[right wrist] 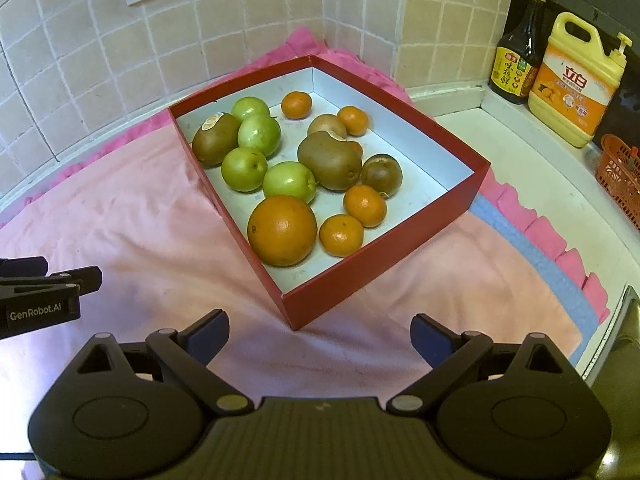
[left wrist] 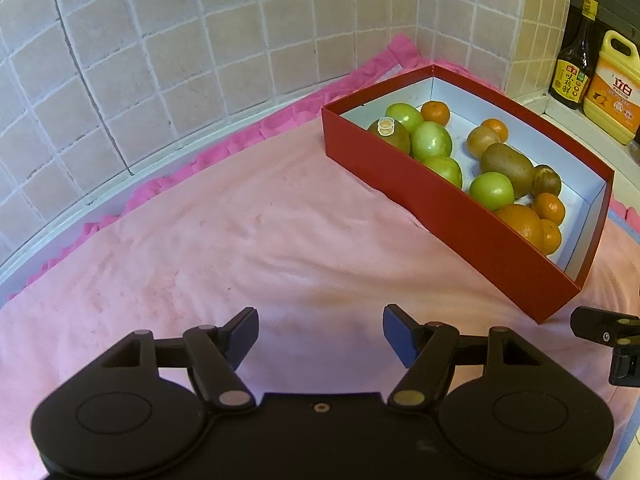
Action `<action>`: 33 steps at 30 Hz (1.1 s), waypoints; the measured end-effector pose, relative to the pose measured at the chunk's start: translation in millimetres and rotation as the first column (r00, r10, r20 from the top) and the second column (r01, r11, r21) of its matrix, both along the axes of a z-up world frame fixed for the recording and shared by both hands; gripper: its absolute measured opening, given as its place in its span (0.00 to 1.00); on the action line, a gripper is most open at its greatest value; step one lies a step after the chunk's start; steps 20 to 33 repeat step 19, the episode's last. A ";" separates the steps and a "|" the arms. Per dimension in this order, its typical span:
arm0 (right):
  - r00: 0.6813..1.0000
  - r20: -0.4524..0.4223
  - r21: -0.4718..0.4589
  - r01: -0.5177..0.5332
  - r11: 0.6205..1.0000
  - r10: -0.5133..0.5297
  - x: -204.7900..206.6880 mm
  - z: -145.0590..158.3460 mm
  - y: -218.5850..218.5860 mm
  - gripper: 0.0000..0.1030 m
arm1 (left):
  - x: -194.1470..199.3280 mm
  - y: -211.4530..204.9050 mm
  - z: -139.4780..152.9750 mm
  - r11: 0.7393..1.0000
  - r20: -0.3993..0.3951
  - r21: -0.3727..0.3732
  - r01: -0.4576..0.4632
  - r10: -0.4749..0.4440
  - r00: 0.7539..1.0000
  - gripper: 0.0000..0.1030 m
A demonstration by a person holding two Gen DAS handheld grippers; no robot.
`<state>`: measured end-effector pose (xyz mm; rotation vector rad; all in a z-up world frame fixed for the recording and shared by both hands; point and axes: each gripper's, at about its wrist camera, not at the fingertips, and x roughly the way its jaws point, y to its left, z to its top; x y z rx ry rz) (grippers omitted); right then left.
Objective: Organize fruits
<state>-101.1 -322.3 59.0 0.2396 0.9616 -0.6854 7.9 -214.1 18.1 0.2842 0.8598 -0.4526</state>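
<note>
Inside red box (right wrist: 460, 196): 4 green fruits, approx. 4 kiwis, oranges.

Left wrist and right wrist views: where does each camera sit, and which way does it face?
Left wrist: low over the pink cloth, facing the tiled wall, red box to its right; open left tongs show.
Right wrist: above the cloth, facing the box head-on; open right tongs show.
Shared: box, fruit, soy sauce bottle.

Bright, even light | sharp focus | fisheye-bent edges | corners possibly vignetted
</note>
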 end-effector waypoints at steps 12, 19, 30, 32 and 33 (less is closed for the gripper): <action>1.000 0.008 -0.001 0.001 1.000 -0.001 -0.3 1.7 0.8 0.96 | -0.8 -0.2 0.4 1.000 0.031 0.017 0.018 -0.018 0.999 0.80; 1.000 0.008 -0.004 0.004 1.000 -0.004 -0.5 2.1 1.0 0.96 | -3.1 0.1 2.2 0.999 0.043 0.021 0.025 -0.026 0.999 0.82; 1.000 0.008 -0.004 0.004 1.000 -0.004 -0.5 2.1 1.0 0.96 | -3.1 0.1 2.2 0.999 0.043 0.021 0.025 -0.026 0.999 0.82; 1.000 0.008 -0.004 0.004 1.000 -0.004 -0.5 2.1 1.0 0.96 | -3.1 0.1 2.2 0.999 0.043 0.021 0.025 -0.026 0.999 0.82; 1.000 0.008 -0.004 0.004 1.000 -0.004 -0.5 2.1 1.0 0.96 | -3.1 0.1 2.2 0.999 0.043 0.021 0.025 -0.026 0.999 0.82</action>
